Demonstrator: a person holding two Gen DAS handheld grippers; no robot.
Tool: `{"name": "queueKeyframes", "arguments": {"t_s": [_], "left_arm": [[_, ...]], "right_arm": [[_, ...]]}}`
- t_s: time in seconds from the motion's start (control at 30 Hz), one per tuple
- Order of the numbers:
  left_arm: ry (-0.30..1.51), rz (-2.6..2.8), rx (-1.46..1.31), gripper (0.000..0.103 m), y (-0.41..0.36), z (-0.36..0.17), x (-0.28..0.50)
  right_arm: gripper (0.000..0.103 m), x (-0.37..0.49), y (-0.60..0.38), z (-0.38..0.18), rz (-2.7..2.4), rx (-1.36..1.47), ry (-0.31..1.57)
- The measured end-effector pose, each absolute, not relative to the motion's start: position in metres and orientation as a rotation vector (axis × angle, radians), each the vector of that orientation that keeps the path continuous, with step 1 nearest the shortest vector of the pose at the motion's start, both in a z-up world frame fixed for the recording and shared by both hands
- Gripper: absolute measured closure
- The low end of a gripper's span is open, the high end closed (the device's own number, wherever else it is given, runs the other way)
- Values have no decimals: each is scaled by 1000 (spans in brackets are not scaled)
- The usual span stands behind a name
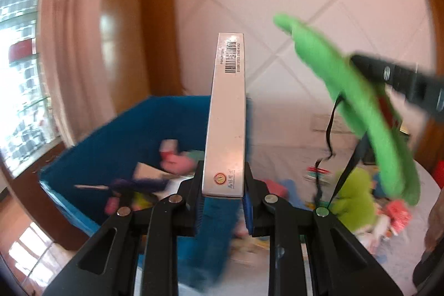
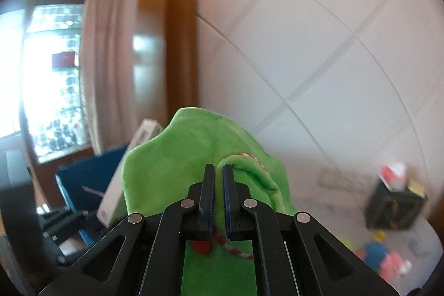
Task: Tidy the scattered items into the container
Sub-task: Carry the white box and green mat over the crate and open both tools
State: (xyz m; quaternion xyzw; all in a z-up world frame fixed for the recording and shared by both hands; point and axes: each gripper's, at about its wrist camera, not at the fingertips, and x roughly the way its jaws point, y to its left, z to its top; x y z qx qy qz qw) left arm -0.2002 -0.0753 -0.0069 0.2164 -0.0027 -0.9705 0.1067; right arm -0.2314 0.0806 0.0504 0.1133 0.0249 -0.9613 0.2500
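Observation:
My left gripper (image 1: pixel 223 172) is shut on the lower end of a long white box with a barcode (image 1: pixel 226 113), which stands upright over the near rim of the blue bin (image 1: pixel 111 135). Inside the bin lie a pink toy (image 1: pixel 174 160) and a purple item (image 1: pixel 138 182). My right gripper (image 2: pixel 219 171) is shut on a fold of a green plush toy (image 2: pixel 172 157). In the left wrist view the plush (image 1: pixel 347 90) hangs in the air to the right of the box, with a black strap (image 1: pixel 328 135) dangling from it. The box (image 2: pixel 138 140) and bin (image 2: pixel 88 171) show at lower left in the right wrist view.
Scattered on the white surface to the right are a lime plush (image 1: pixel 355 199), a pink item (image 1: pixel 396 212) and blue and pink toys (image 2: pixel 383 260). A dark box with a tissue pack (image 2: pixel 394 201) stands farther back. Behind the bin are a wooden pillar (image 1: pixel 125 27) and a curtain (image 1: pixel 61 46).

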Motion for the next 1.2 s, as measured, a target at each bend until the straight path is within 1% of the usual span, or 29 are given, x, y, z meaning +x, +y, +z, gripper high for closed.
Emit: {"name": "queueKeyframes", "arguments": {"t_s": [0.17, 0.33, 0.5, 0.67, 0.7, 0.73, 0.77, 0.8, 0.83, 0.87, 0.9, 0.93, 1.03, 1.07, 1.13, 1.2], "left_arm": [[16, -2752, 660, 80, -174, -7, -210], [48, -2689, 738, 80, -249, -17, -228], [84, -2683, 831, 80, -283, -33, -250], [131, -2691, 953, 80, -304, -50, -274], [128, -2689, 960, 79, -305, -52, -275], [124, -2687, 966, 75, -306, -55, -277], [119, -2686, 966, 66, -306, -56, -276], [116, -2689, 959, 61, -307, -56, -275], [117, -2694, 948, 51, -306, -55, -272], [119, -2702, 927, 38, -305, -53, -269], [115, -2708, 908, 33, -304, -52, -265], [105, -2710, 890, 29, -304, -52, -263], [83, -2708, 873, 23, -302, -52, -257], [84, -2707, 872, 23, -302, -52, -255], [85, -2706, 869, 23, -300, -54, -250], [88, -2705, 870, 23, -299, -53, -247]], "right_arm": [[97, -245, -22, 63, -2521, 277, 58], [97, -277, -109, 32, -2476, 439, 87], [97, -300, -157, 7, -2495, 596, 151], [97, -311, -174, 3, -2538, 631, 178], [97, -311, -173, 3, -2545, 631, 175], [96, -311, -174, 3, -2552, 633, 175], [94, -313, -175, 3, -2555, 638, 174], [87, -314, -173, 3, -2559, 647, 165], [76, -314, -169, 4, -2564, 657, 158], [69, -315, -169, 4, -2568, 666, 157], [55, -317, -169, 3, -2573, 672, 156], [46, -318, -168, 3, -2577, 675, 153], [36, -317, -165, 0, -2584, 686, 147], [34, -317, -164, 0, -2586, 689, 145], [24, -314, -160, -1, -2589, 692, 143], [17, -310, -154, -2, -2592, 691, 137]]}}
